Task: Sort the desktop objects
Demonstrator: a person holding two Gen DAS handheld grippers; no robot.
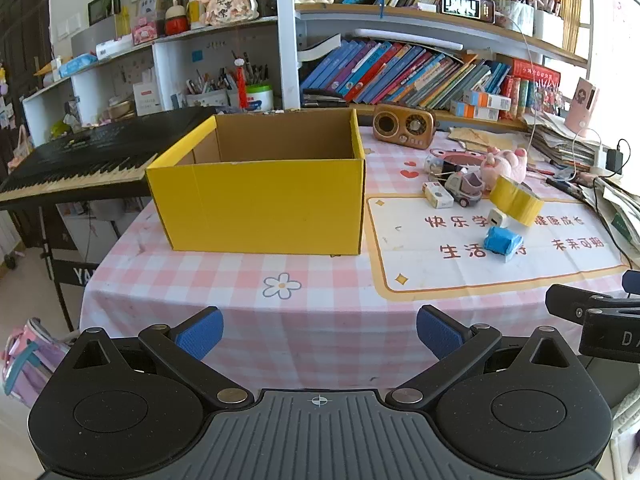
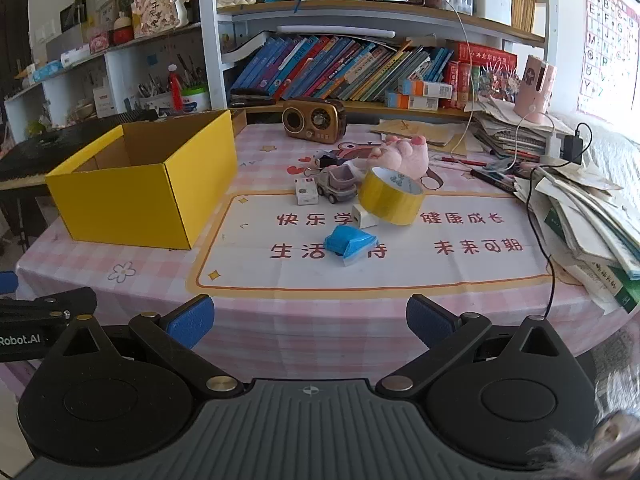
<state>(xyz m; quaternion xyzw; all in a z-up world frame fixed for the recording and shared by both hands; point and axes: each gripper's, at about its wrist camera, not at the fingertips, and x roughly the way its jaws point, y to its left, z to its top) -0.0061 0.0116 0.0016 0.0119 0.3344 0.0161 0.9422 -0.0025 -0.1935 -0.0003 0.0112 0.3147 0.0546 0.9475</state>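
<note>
Both hand-held grippers, L [image 1: 319, 334] & R [image 2: 310, 322], spread wide, empty; blue packet [image 2: 349, 243] well ahead on mat.

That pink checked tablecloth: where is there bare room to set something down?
Free: the front strip of the pink checked tablecloth, and the white printed mat right of the blue packet. Crowded: behind it, around the yellow tape roll and grey toy truck.

Front strip of checked tablecloth [image 2: 320, 320] bare; open approach from near edge. Yellow box [image 2: 140, 196] blocks left side, top open. Centre cluster tight: tape roll [image 2: 390, 196] leans beside white charger [image 2: 365, 216], toy truck [image 2: 338, 186]. Paper stacks [image 2: 580, 216] crowd right edge.
</note>
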